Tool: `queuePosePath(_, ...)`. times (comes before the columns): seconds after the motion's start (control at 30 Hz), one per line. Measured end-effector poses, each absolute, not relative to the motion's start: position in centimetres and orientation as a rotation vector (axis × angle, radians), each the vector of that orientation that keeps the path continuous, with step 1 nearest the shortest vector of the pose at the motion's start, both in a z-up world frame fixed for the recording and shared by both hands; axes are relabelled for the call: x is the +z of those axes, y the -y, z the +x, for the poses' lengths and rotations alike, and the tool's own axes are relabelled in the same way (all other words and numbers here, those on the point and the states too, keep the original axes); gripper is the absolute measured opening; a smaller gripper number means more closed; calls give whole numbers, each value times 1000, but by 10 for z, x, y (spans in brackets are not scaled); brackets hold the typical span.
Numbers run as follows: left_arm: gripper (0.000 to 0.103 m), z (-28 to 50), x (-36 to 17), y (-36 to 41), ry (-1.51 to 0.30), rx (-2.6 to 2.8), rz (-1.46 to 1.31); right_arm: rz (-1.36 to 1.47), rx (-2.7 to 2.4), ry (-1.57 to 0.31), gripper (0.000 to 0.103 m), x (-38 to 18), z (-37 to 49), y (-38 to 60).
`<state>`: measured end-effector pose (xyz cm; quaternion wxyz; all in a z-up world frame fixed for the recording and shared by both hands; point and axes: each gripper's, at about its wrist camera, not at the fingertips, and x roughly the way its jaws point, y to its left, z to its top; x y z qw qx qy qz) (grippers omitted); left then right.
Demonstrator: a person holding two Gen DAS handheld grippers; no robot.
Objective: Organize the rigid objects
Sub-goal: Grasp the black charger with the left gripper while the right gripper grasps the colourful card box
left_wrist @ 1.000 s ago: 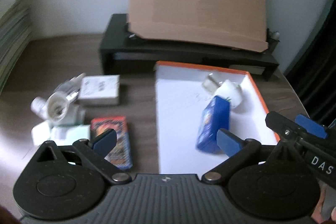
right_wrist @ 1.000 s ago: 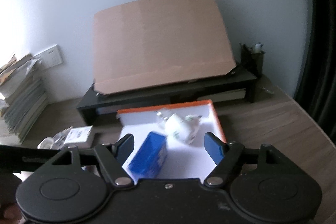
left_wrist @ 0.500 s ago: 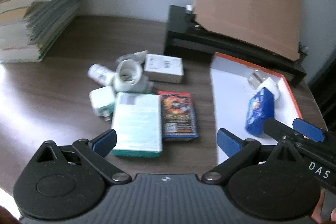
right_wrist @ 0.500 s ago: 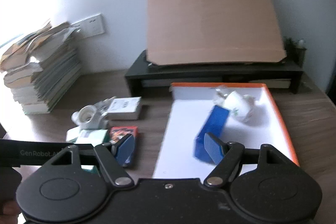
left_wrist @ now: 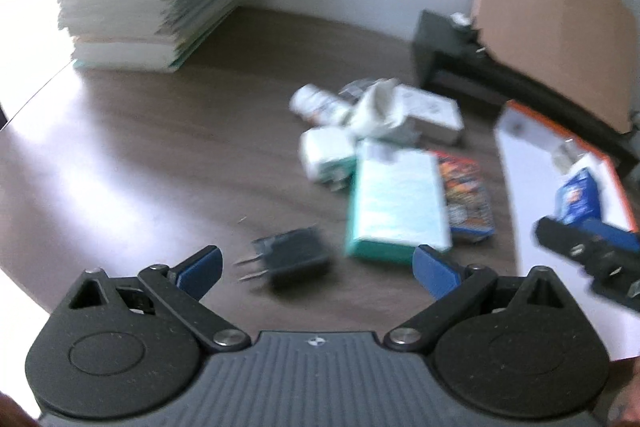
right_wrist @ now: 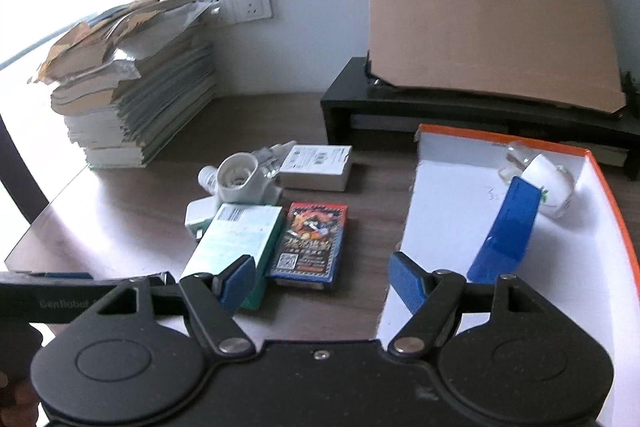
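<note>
Both views have swung off the tray and onto the loose pile on the bench point(right_wrist: 132, 195), so the next pick is probably being lined up there.

Nearest the left gripper point(left_wrist: 316, 267) lies a black plug point(left_wrist: 294, 257), prongs toward the left finger and just ahead of the gap; the left-wrist picture is blurred. Its fingers point(left_wrist: 200, 265) stand wide apart, holding and touching nothing. The right gripper point(right_wrist: 320, 279) is likewise spread wide and empty, hanging over bare bench, with the left finger overlapping the teal box point(right_wrist: 236, 243) in view; contact cannot be told.

Beside the teal box lies the card pack point(right_wrist: 310, 241). Behind them sit a white adapter point(right_wrist: 200, 213), a pipe fitting point(right_wrist: 238, 179), a small bottle point(right_wrist: 207, 177) and a white box point(right_wrist: 316, 167).

To the right, the orange-edged tray point(right_wrist: 608, 211) already holds a blue box point(right_wrist: 506, 231) and a white cup point(right_wrist: 554, 189); by my reading two items are sorted and the pile remains.

Farther back are the paper stack point(right_wrist: 136, 107), a black riser point(right_wrist: 360, 99) and cardboard point(right_wrist: 480, 15).
</note>
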<state>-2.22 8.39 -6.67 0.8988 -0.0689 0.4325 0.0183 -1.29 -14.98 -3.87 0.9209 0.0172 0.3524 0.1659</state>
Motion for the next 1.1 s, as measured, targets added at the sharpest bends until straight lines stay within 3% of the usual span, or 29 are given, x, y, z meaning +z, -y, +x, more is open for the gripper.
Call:
queuePosePath(0.43,100,-8,-105,-95,-904,167,-145,23,354,-777,87,-54,-3,148)
queuePosePath(0.53,87,-6,-106,-90,-867,167,-116,16,362,-783,87,-56,-2,146)
queuePosePath(0.6,66,-4,-106,-86,-848,154,-80,15,367,-790,87,-57,-1,145)
queuePosePath(1.1,65,-13,-80,-101,-811,152,-123,-18,368,-827,87,-66,25,126)
